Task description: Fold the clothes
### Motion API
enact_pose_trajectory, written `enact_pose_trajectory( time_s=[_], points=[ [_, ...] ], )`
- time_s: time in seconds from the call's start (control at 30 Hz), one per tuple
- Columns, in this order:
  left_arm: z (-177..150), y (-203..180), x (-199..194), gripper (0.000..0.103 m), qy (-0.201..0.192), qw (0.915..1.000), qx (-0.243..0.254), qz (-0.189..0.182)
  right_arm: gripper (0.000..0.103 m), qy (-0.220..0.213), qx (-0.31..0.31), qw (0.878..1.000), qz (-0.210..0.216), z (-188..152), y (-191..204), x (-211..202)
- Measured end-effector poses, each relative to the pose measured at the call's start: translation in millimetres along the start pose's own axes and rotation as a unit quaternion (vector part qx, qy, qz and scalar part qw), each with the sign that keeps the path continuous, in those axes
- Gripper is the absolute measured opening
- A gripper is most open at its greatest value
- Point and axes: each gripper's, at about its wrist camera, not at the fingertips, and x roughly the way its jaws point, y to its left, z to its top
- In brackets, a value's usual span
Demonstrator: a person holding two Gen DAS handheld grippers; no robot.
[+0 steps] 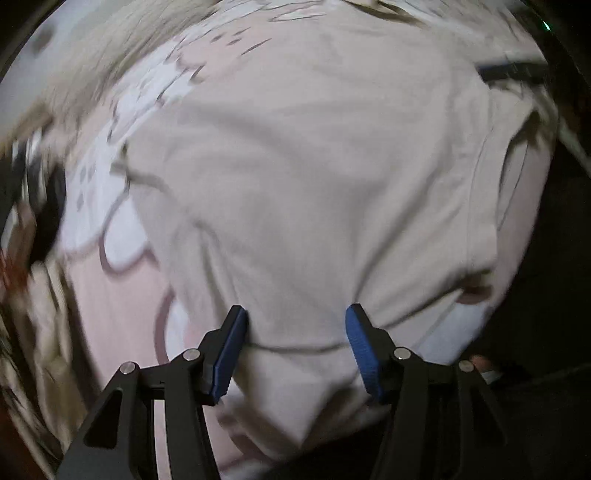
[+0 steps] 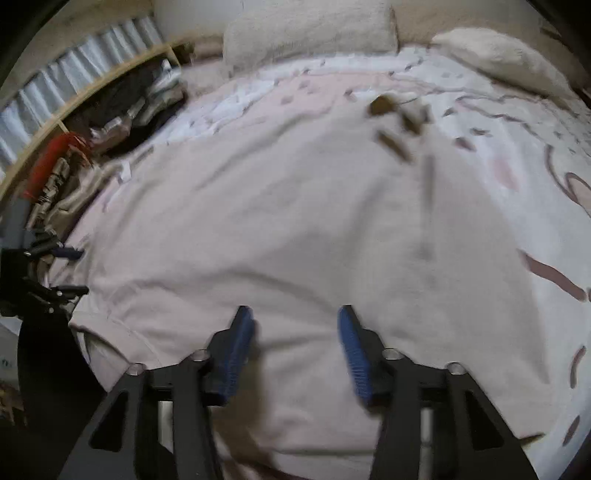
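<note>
A pale beige T-shirt (image 1: 314, 177) lies spread on a pink and white patterned bedspread (image 1: 110, 288). My left gripper (image 1: 295, 325) is open just above the shirt's near edge, blue pads (image 1: 231, 354) apart, cloth between and under them. One sleeve (image 1: 513, 206) hangs at the right. In the right wrist view the same shirt (image 2: 277, 221) fills the middle. My right gripper (image 2: 295, 325) is open over it, pads (image 2: 352, 358) apart. My left gripper (image 2: 55, 273) shows at the shirt's left edge. Both views are motion-blurred.
Two cream pillows (image 2: 310, 29) lie at the head of the bed. A wooden shelf (image 2: 88, 92) with dark clothes and a red item (image 2: 48, 162) runs along the left side. The bedspread (image 2: 517, 155) stretches to the right. Dark floor lies off the bed's edge (image 1: 546, 332).
</note>
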Motion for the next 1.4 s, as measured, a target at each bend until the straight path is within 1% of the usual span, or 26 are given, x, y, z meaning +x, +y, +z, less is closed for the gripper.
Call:
enact_pose_trajectory(
  time_s=[0.03,0.1,0.13,0.2,0.23,0.27,0.33,0.37,0.47,0.5,0.57,0.6,0.67,0.73,0.77,0.83,0.87,0.9,0.93,0.97,1.03,1.07,1.17,1.27,1.33,1.4],
  points=[
    [-3,4,3,0.057,0.009,0.9999,-0.006,-0.005,0.045,0.000,0.002,1.000,-0.009,-4,-5,-5],
    [-17,0,-1,0.057,0.015,0.9998,0.013,0.007,0.045,0.000,-0.001,1.000,-0.023,-9,-8,-12],
    [-23,-1,-3,0.057,0.016,0.9996,0.019,0.015,0.045,0.001,-0.005,0.999,-0.033,-9,-4,-13],
    [-29,2,-11,0.057,0.012,0.9995,0.011,0.027,0.045,0.003,-0.014,0.998,-0.055,-8,7,-16],
    [-28,4,-18,0.057,-0.002,0.9995,0.004,0.032,0.045,0.004,-0.019,0.998,-0.067,-7,13,-17],
    [-24,5,-27,0.057,-0.024,0.9993,-0.004,0.030,0.045,-0.001,-0.022,0.998,-0.067,-5,17,-20],
    [-11,6,-45,0.057,-0.077,0.9967,-0.018,0.020,0.045,-0.021,-0.029,0.998,-0.052,1,26,-27],
    [-4,5,-46,0.057,-0.090,0.9957,-0.020,0.013,0.045,-0.032,-0.035,0.998,-0.039,4,34,-31],
    [15,-1,-33,0.058,-0.090,0.9958,-0.016,-0.004,0.045,-0.045,-0.061,0.997,-0.005,12,64,-26],
    [21,-3,-28,0.058,-0.091,0.9957,-0.015,-0.010,0.045,-0.043,-0.068,0.997,-0.001,12,72,-20],
    [33,-5,-16,0.058,-0.086,0.9960,-0.013,-0.019,0.045,-0.023,-0.078,0.997,0.002,9,81,-3],
    [33,-2,-5,0.058,-0.072,0.9971,-0.015,-0.022,0.045,-0.013,-0.081,0.997,-0.001,5,81,4],
    [21,2,12,0.058,-0.042,0.9981,-0.027,-0.036,0.045,-0.002,-0.080,0.997,-0.009,-5,72,9],
    [12,5,12,0.058,-0.043,0.9972,-0.036,-0.049,0.045,0.006,-0.074,0.997,-0.015,-15,61,9],
    [10,7,10,0.058,-0.038,0.9973,-0.037,-0.050,0.045,0.009,-0.066,0.998,-0.014,-18,55,4],
    [8,9,4,0.058,-0.033,0.9981,-0.035,-0.038,0.045,0.024,-0.061,0.998,-0.022,-19,46,-6],
    [8,10,-2,0.058,-0.037,0.9982,-0.036,-0.031,0.045,0.033,-0.057,0.998,-0.026,-18,43,-11],
    [13,13,-10,0.058,-0.051,0.9975,-0.041,-0.025,0.045,0.039,-0.048,0.998,-0.026,-12,40,-17],
    [17,15,-19,0.058,-0.065,0.9966,-0.046,-0.020,0.045,0.032,-0.037,0.999,-0.024,-4,35,-28],
    [21,18,-27,0.058,-0.080,0.9955,-0.050,-0.014,0.045,0.015,-0.023,0.999,-0.025,10,28,-38],
    [38,23,-42,0.058,-0.114,0.9917,-0.060,-0.002,0.046,-0.025,0.007,0.999,-0.030,41,13,-57],
    [50,25,-48,0.058,-0.133,0.9889,-0.066,0.007,0.046,-0.037,0.023,0.999,-0.031,58,6,-62],
    [85,41,-46,0.059,-0.176,0.9795,-0.093,0.028,0.046,-0.056,0.062,0.996,-0.042,120,-17,-56],
    [121,63,-21,0.059,-0.194,0.9703,-0.137,0.044,0.046,-0.035,0.065,0.994,-0.078,175,-37,-19],
    [135,74,-6,0.059,-0.195,0.9654,-0.166,0.051,0.046,0.001,0.086,0.992,-0.098,199,-53,15],
    [144,85,9,0.059,-0.193,0.9602,-0.196,0.052,0.046,0.031,0.106,0.987,-0.117,213,-67,45]
  ],
)
